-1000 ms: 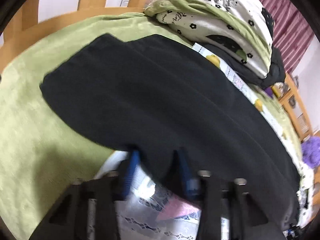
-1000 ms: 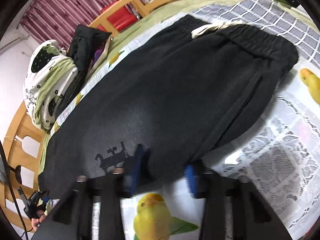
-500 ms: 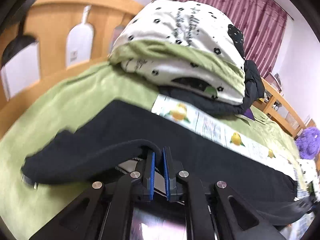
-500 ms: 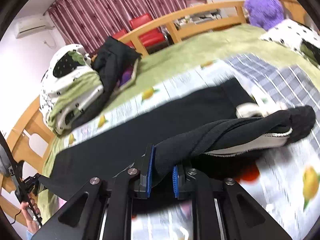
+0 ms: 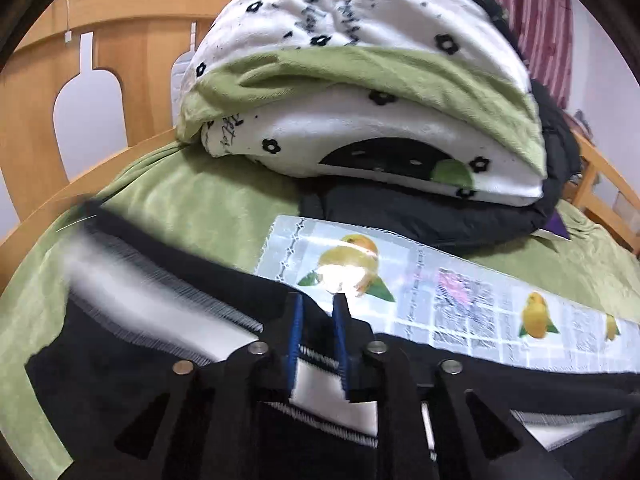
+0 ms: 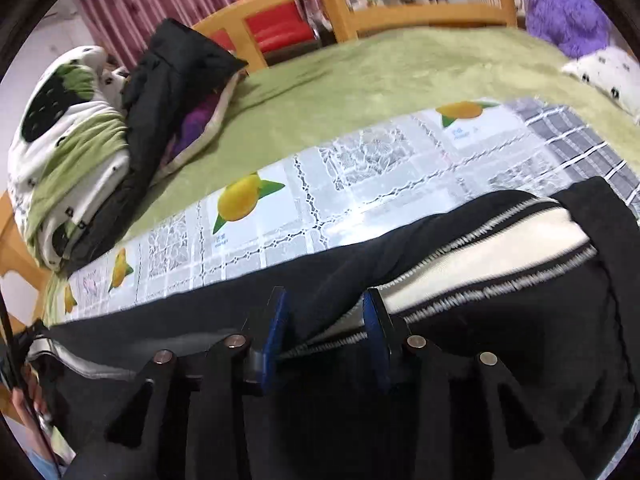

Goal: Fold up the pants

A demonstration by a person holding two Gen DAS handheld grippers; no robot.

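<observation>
The black pants (image 5: 132, 364) lie folded lengthwise on the bed, their near edge turned over so the white lining (image 5: 168, 312) shows. My left gripper (image 5: 318, 312) hovers over the far folded edge with its blue pads (image 5: 295, 336) apart and nothing between them. In the right wrist view the pants (image 6: 500, 360) fill the lower frame, with the white inner seam (image 6: 492, 256) exposed. My right gripper (image 6: 324, 312) is open just above the folded edge; the cloth lies loose between its pads (image 6: 276, 328).
A lemon-print plastic cloth (image 6: 320, 200) covers the green blanket (image 6: 380, 76) beyond the pants. A stack of white and green bedding (image 5: 360, 92) on a black jacket (image 5: 440, 212) stands behind. Wooden bed rails (image 6: 400, 4) and a purple plush (image 6: 564, 12) lie farther off.
Both grippers carried the near edge of the pants up and over to the far side, then opened and let go. The pants now lie folded in half lengthwise.
</observation>
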